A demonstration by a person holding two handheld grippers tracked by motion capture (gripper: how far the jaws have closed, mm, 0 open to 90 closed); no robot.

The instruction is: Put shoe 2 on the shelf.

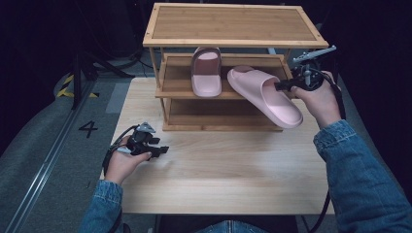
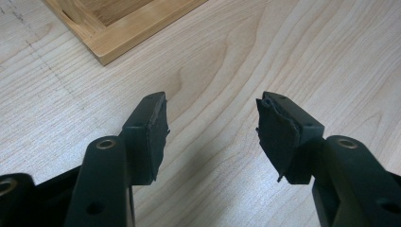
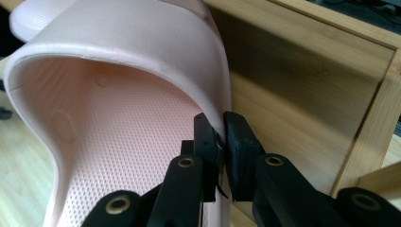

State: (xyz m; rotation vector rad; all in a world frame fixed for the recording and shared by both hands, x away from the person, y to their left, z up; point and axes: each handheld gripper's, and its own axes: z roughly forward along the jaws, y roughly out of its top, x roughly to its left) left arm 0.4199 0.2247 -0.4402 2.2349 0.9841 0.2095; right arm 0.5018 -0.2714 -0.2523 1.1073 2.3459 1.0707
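My right gripper (image 1: 283, 86) is shut on the side wall of a pink slipper (image 1: 265, 94), held in the air with its toe end over the middle shelf of the wooden shoe rack (image 1: 233, 24). In the right gripper view the two jaws pinch the slipper's (image 3: 118, 99) strap edge, the gripper (image 3: 221, 142) close beside the rack's frame (image 3: 373, 118). A second pink slipper (image 1: 206, 73) lies on the middle shelf, at its left. My left gripper (image 1: 163, 150) rests low over the table's left front, open and with nothing in it (image 2: 213, 127).
The light wooden table (image 1: 228, 174) has free room in front of the rack. A corner of the rack's base (image 2: 123, 28) lies just ahead of the left gripper. Dark floor with a "4" mark (image 1: 88, 128) lies to the left.
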